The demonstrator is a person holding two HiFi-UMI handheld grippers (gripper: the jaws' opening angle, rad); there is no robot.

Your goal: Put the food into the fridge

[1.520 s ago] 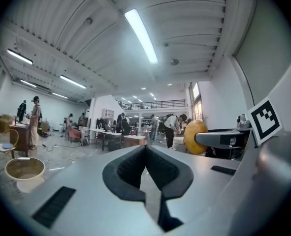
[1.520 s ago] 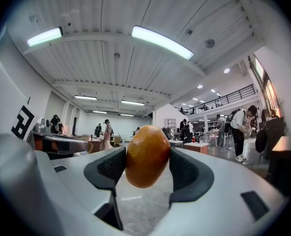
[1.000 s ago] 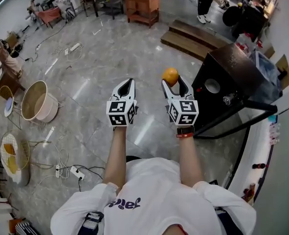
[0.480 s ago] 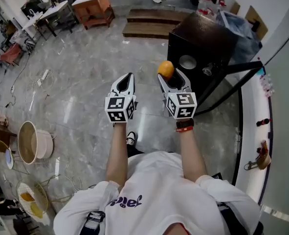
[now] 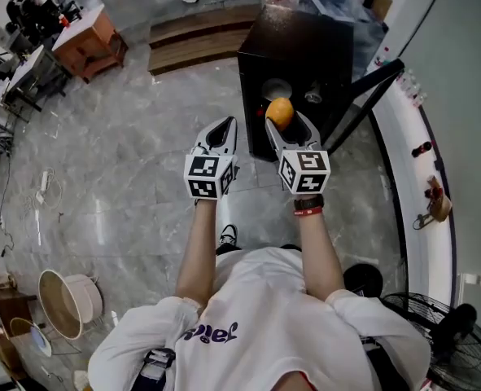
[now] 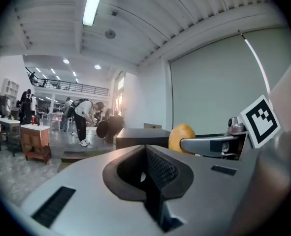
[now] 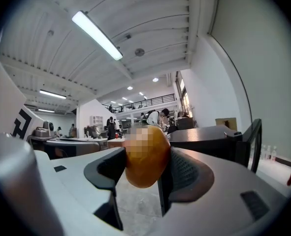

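Observation:
In the head view my right gripper (image 5: 286, 121) is shut on an orange fruit (image 5: 280, 112), held just in front of a small black fridge (image 5: 297, 43) whose door (image 5: 364, 96) stands swung open to the right. The right gripper view shows the fruit (image 7: 146, 156) pinched between both pads, with the fridge (image 7: 204, 134) beyond it on the right. My left gripper (image 5: 221, 130) hovers beside it on the left, shut and empty. In the left gripper view the fruit (image 6: 182, 134) shows to the right, past the closed jaws.
Low wooden steps (image 5: 199, 35) and a wooden table (image 5: 89, 43) lie beyond the fridge on the left. A white ledge (image 5: 423, 186) runs along the right wall. A fan (image 5: 460, 349) stands at the lower right and a round tub (image 5: 65, 300) at the lower left.
The view has swung round, so the fridge went from the right side to straight ahead. Both grippers have come closer to it, and the fruit stays in the right one.

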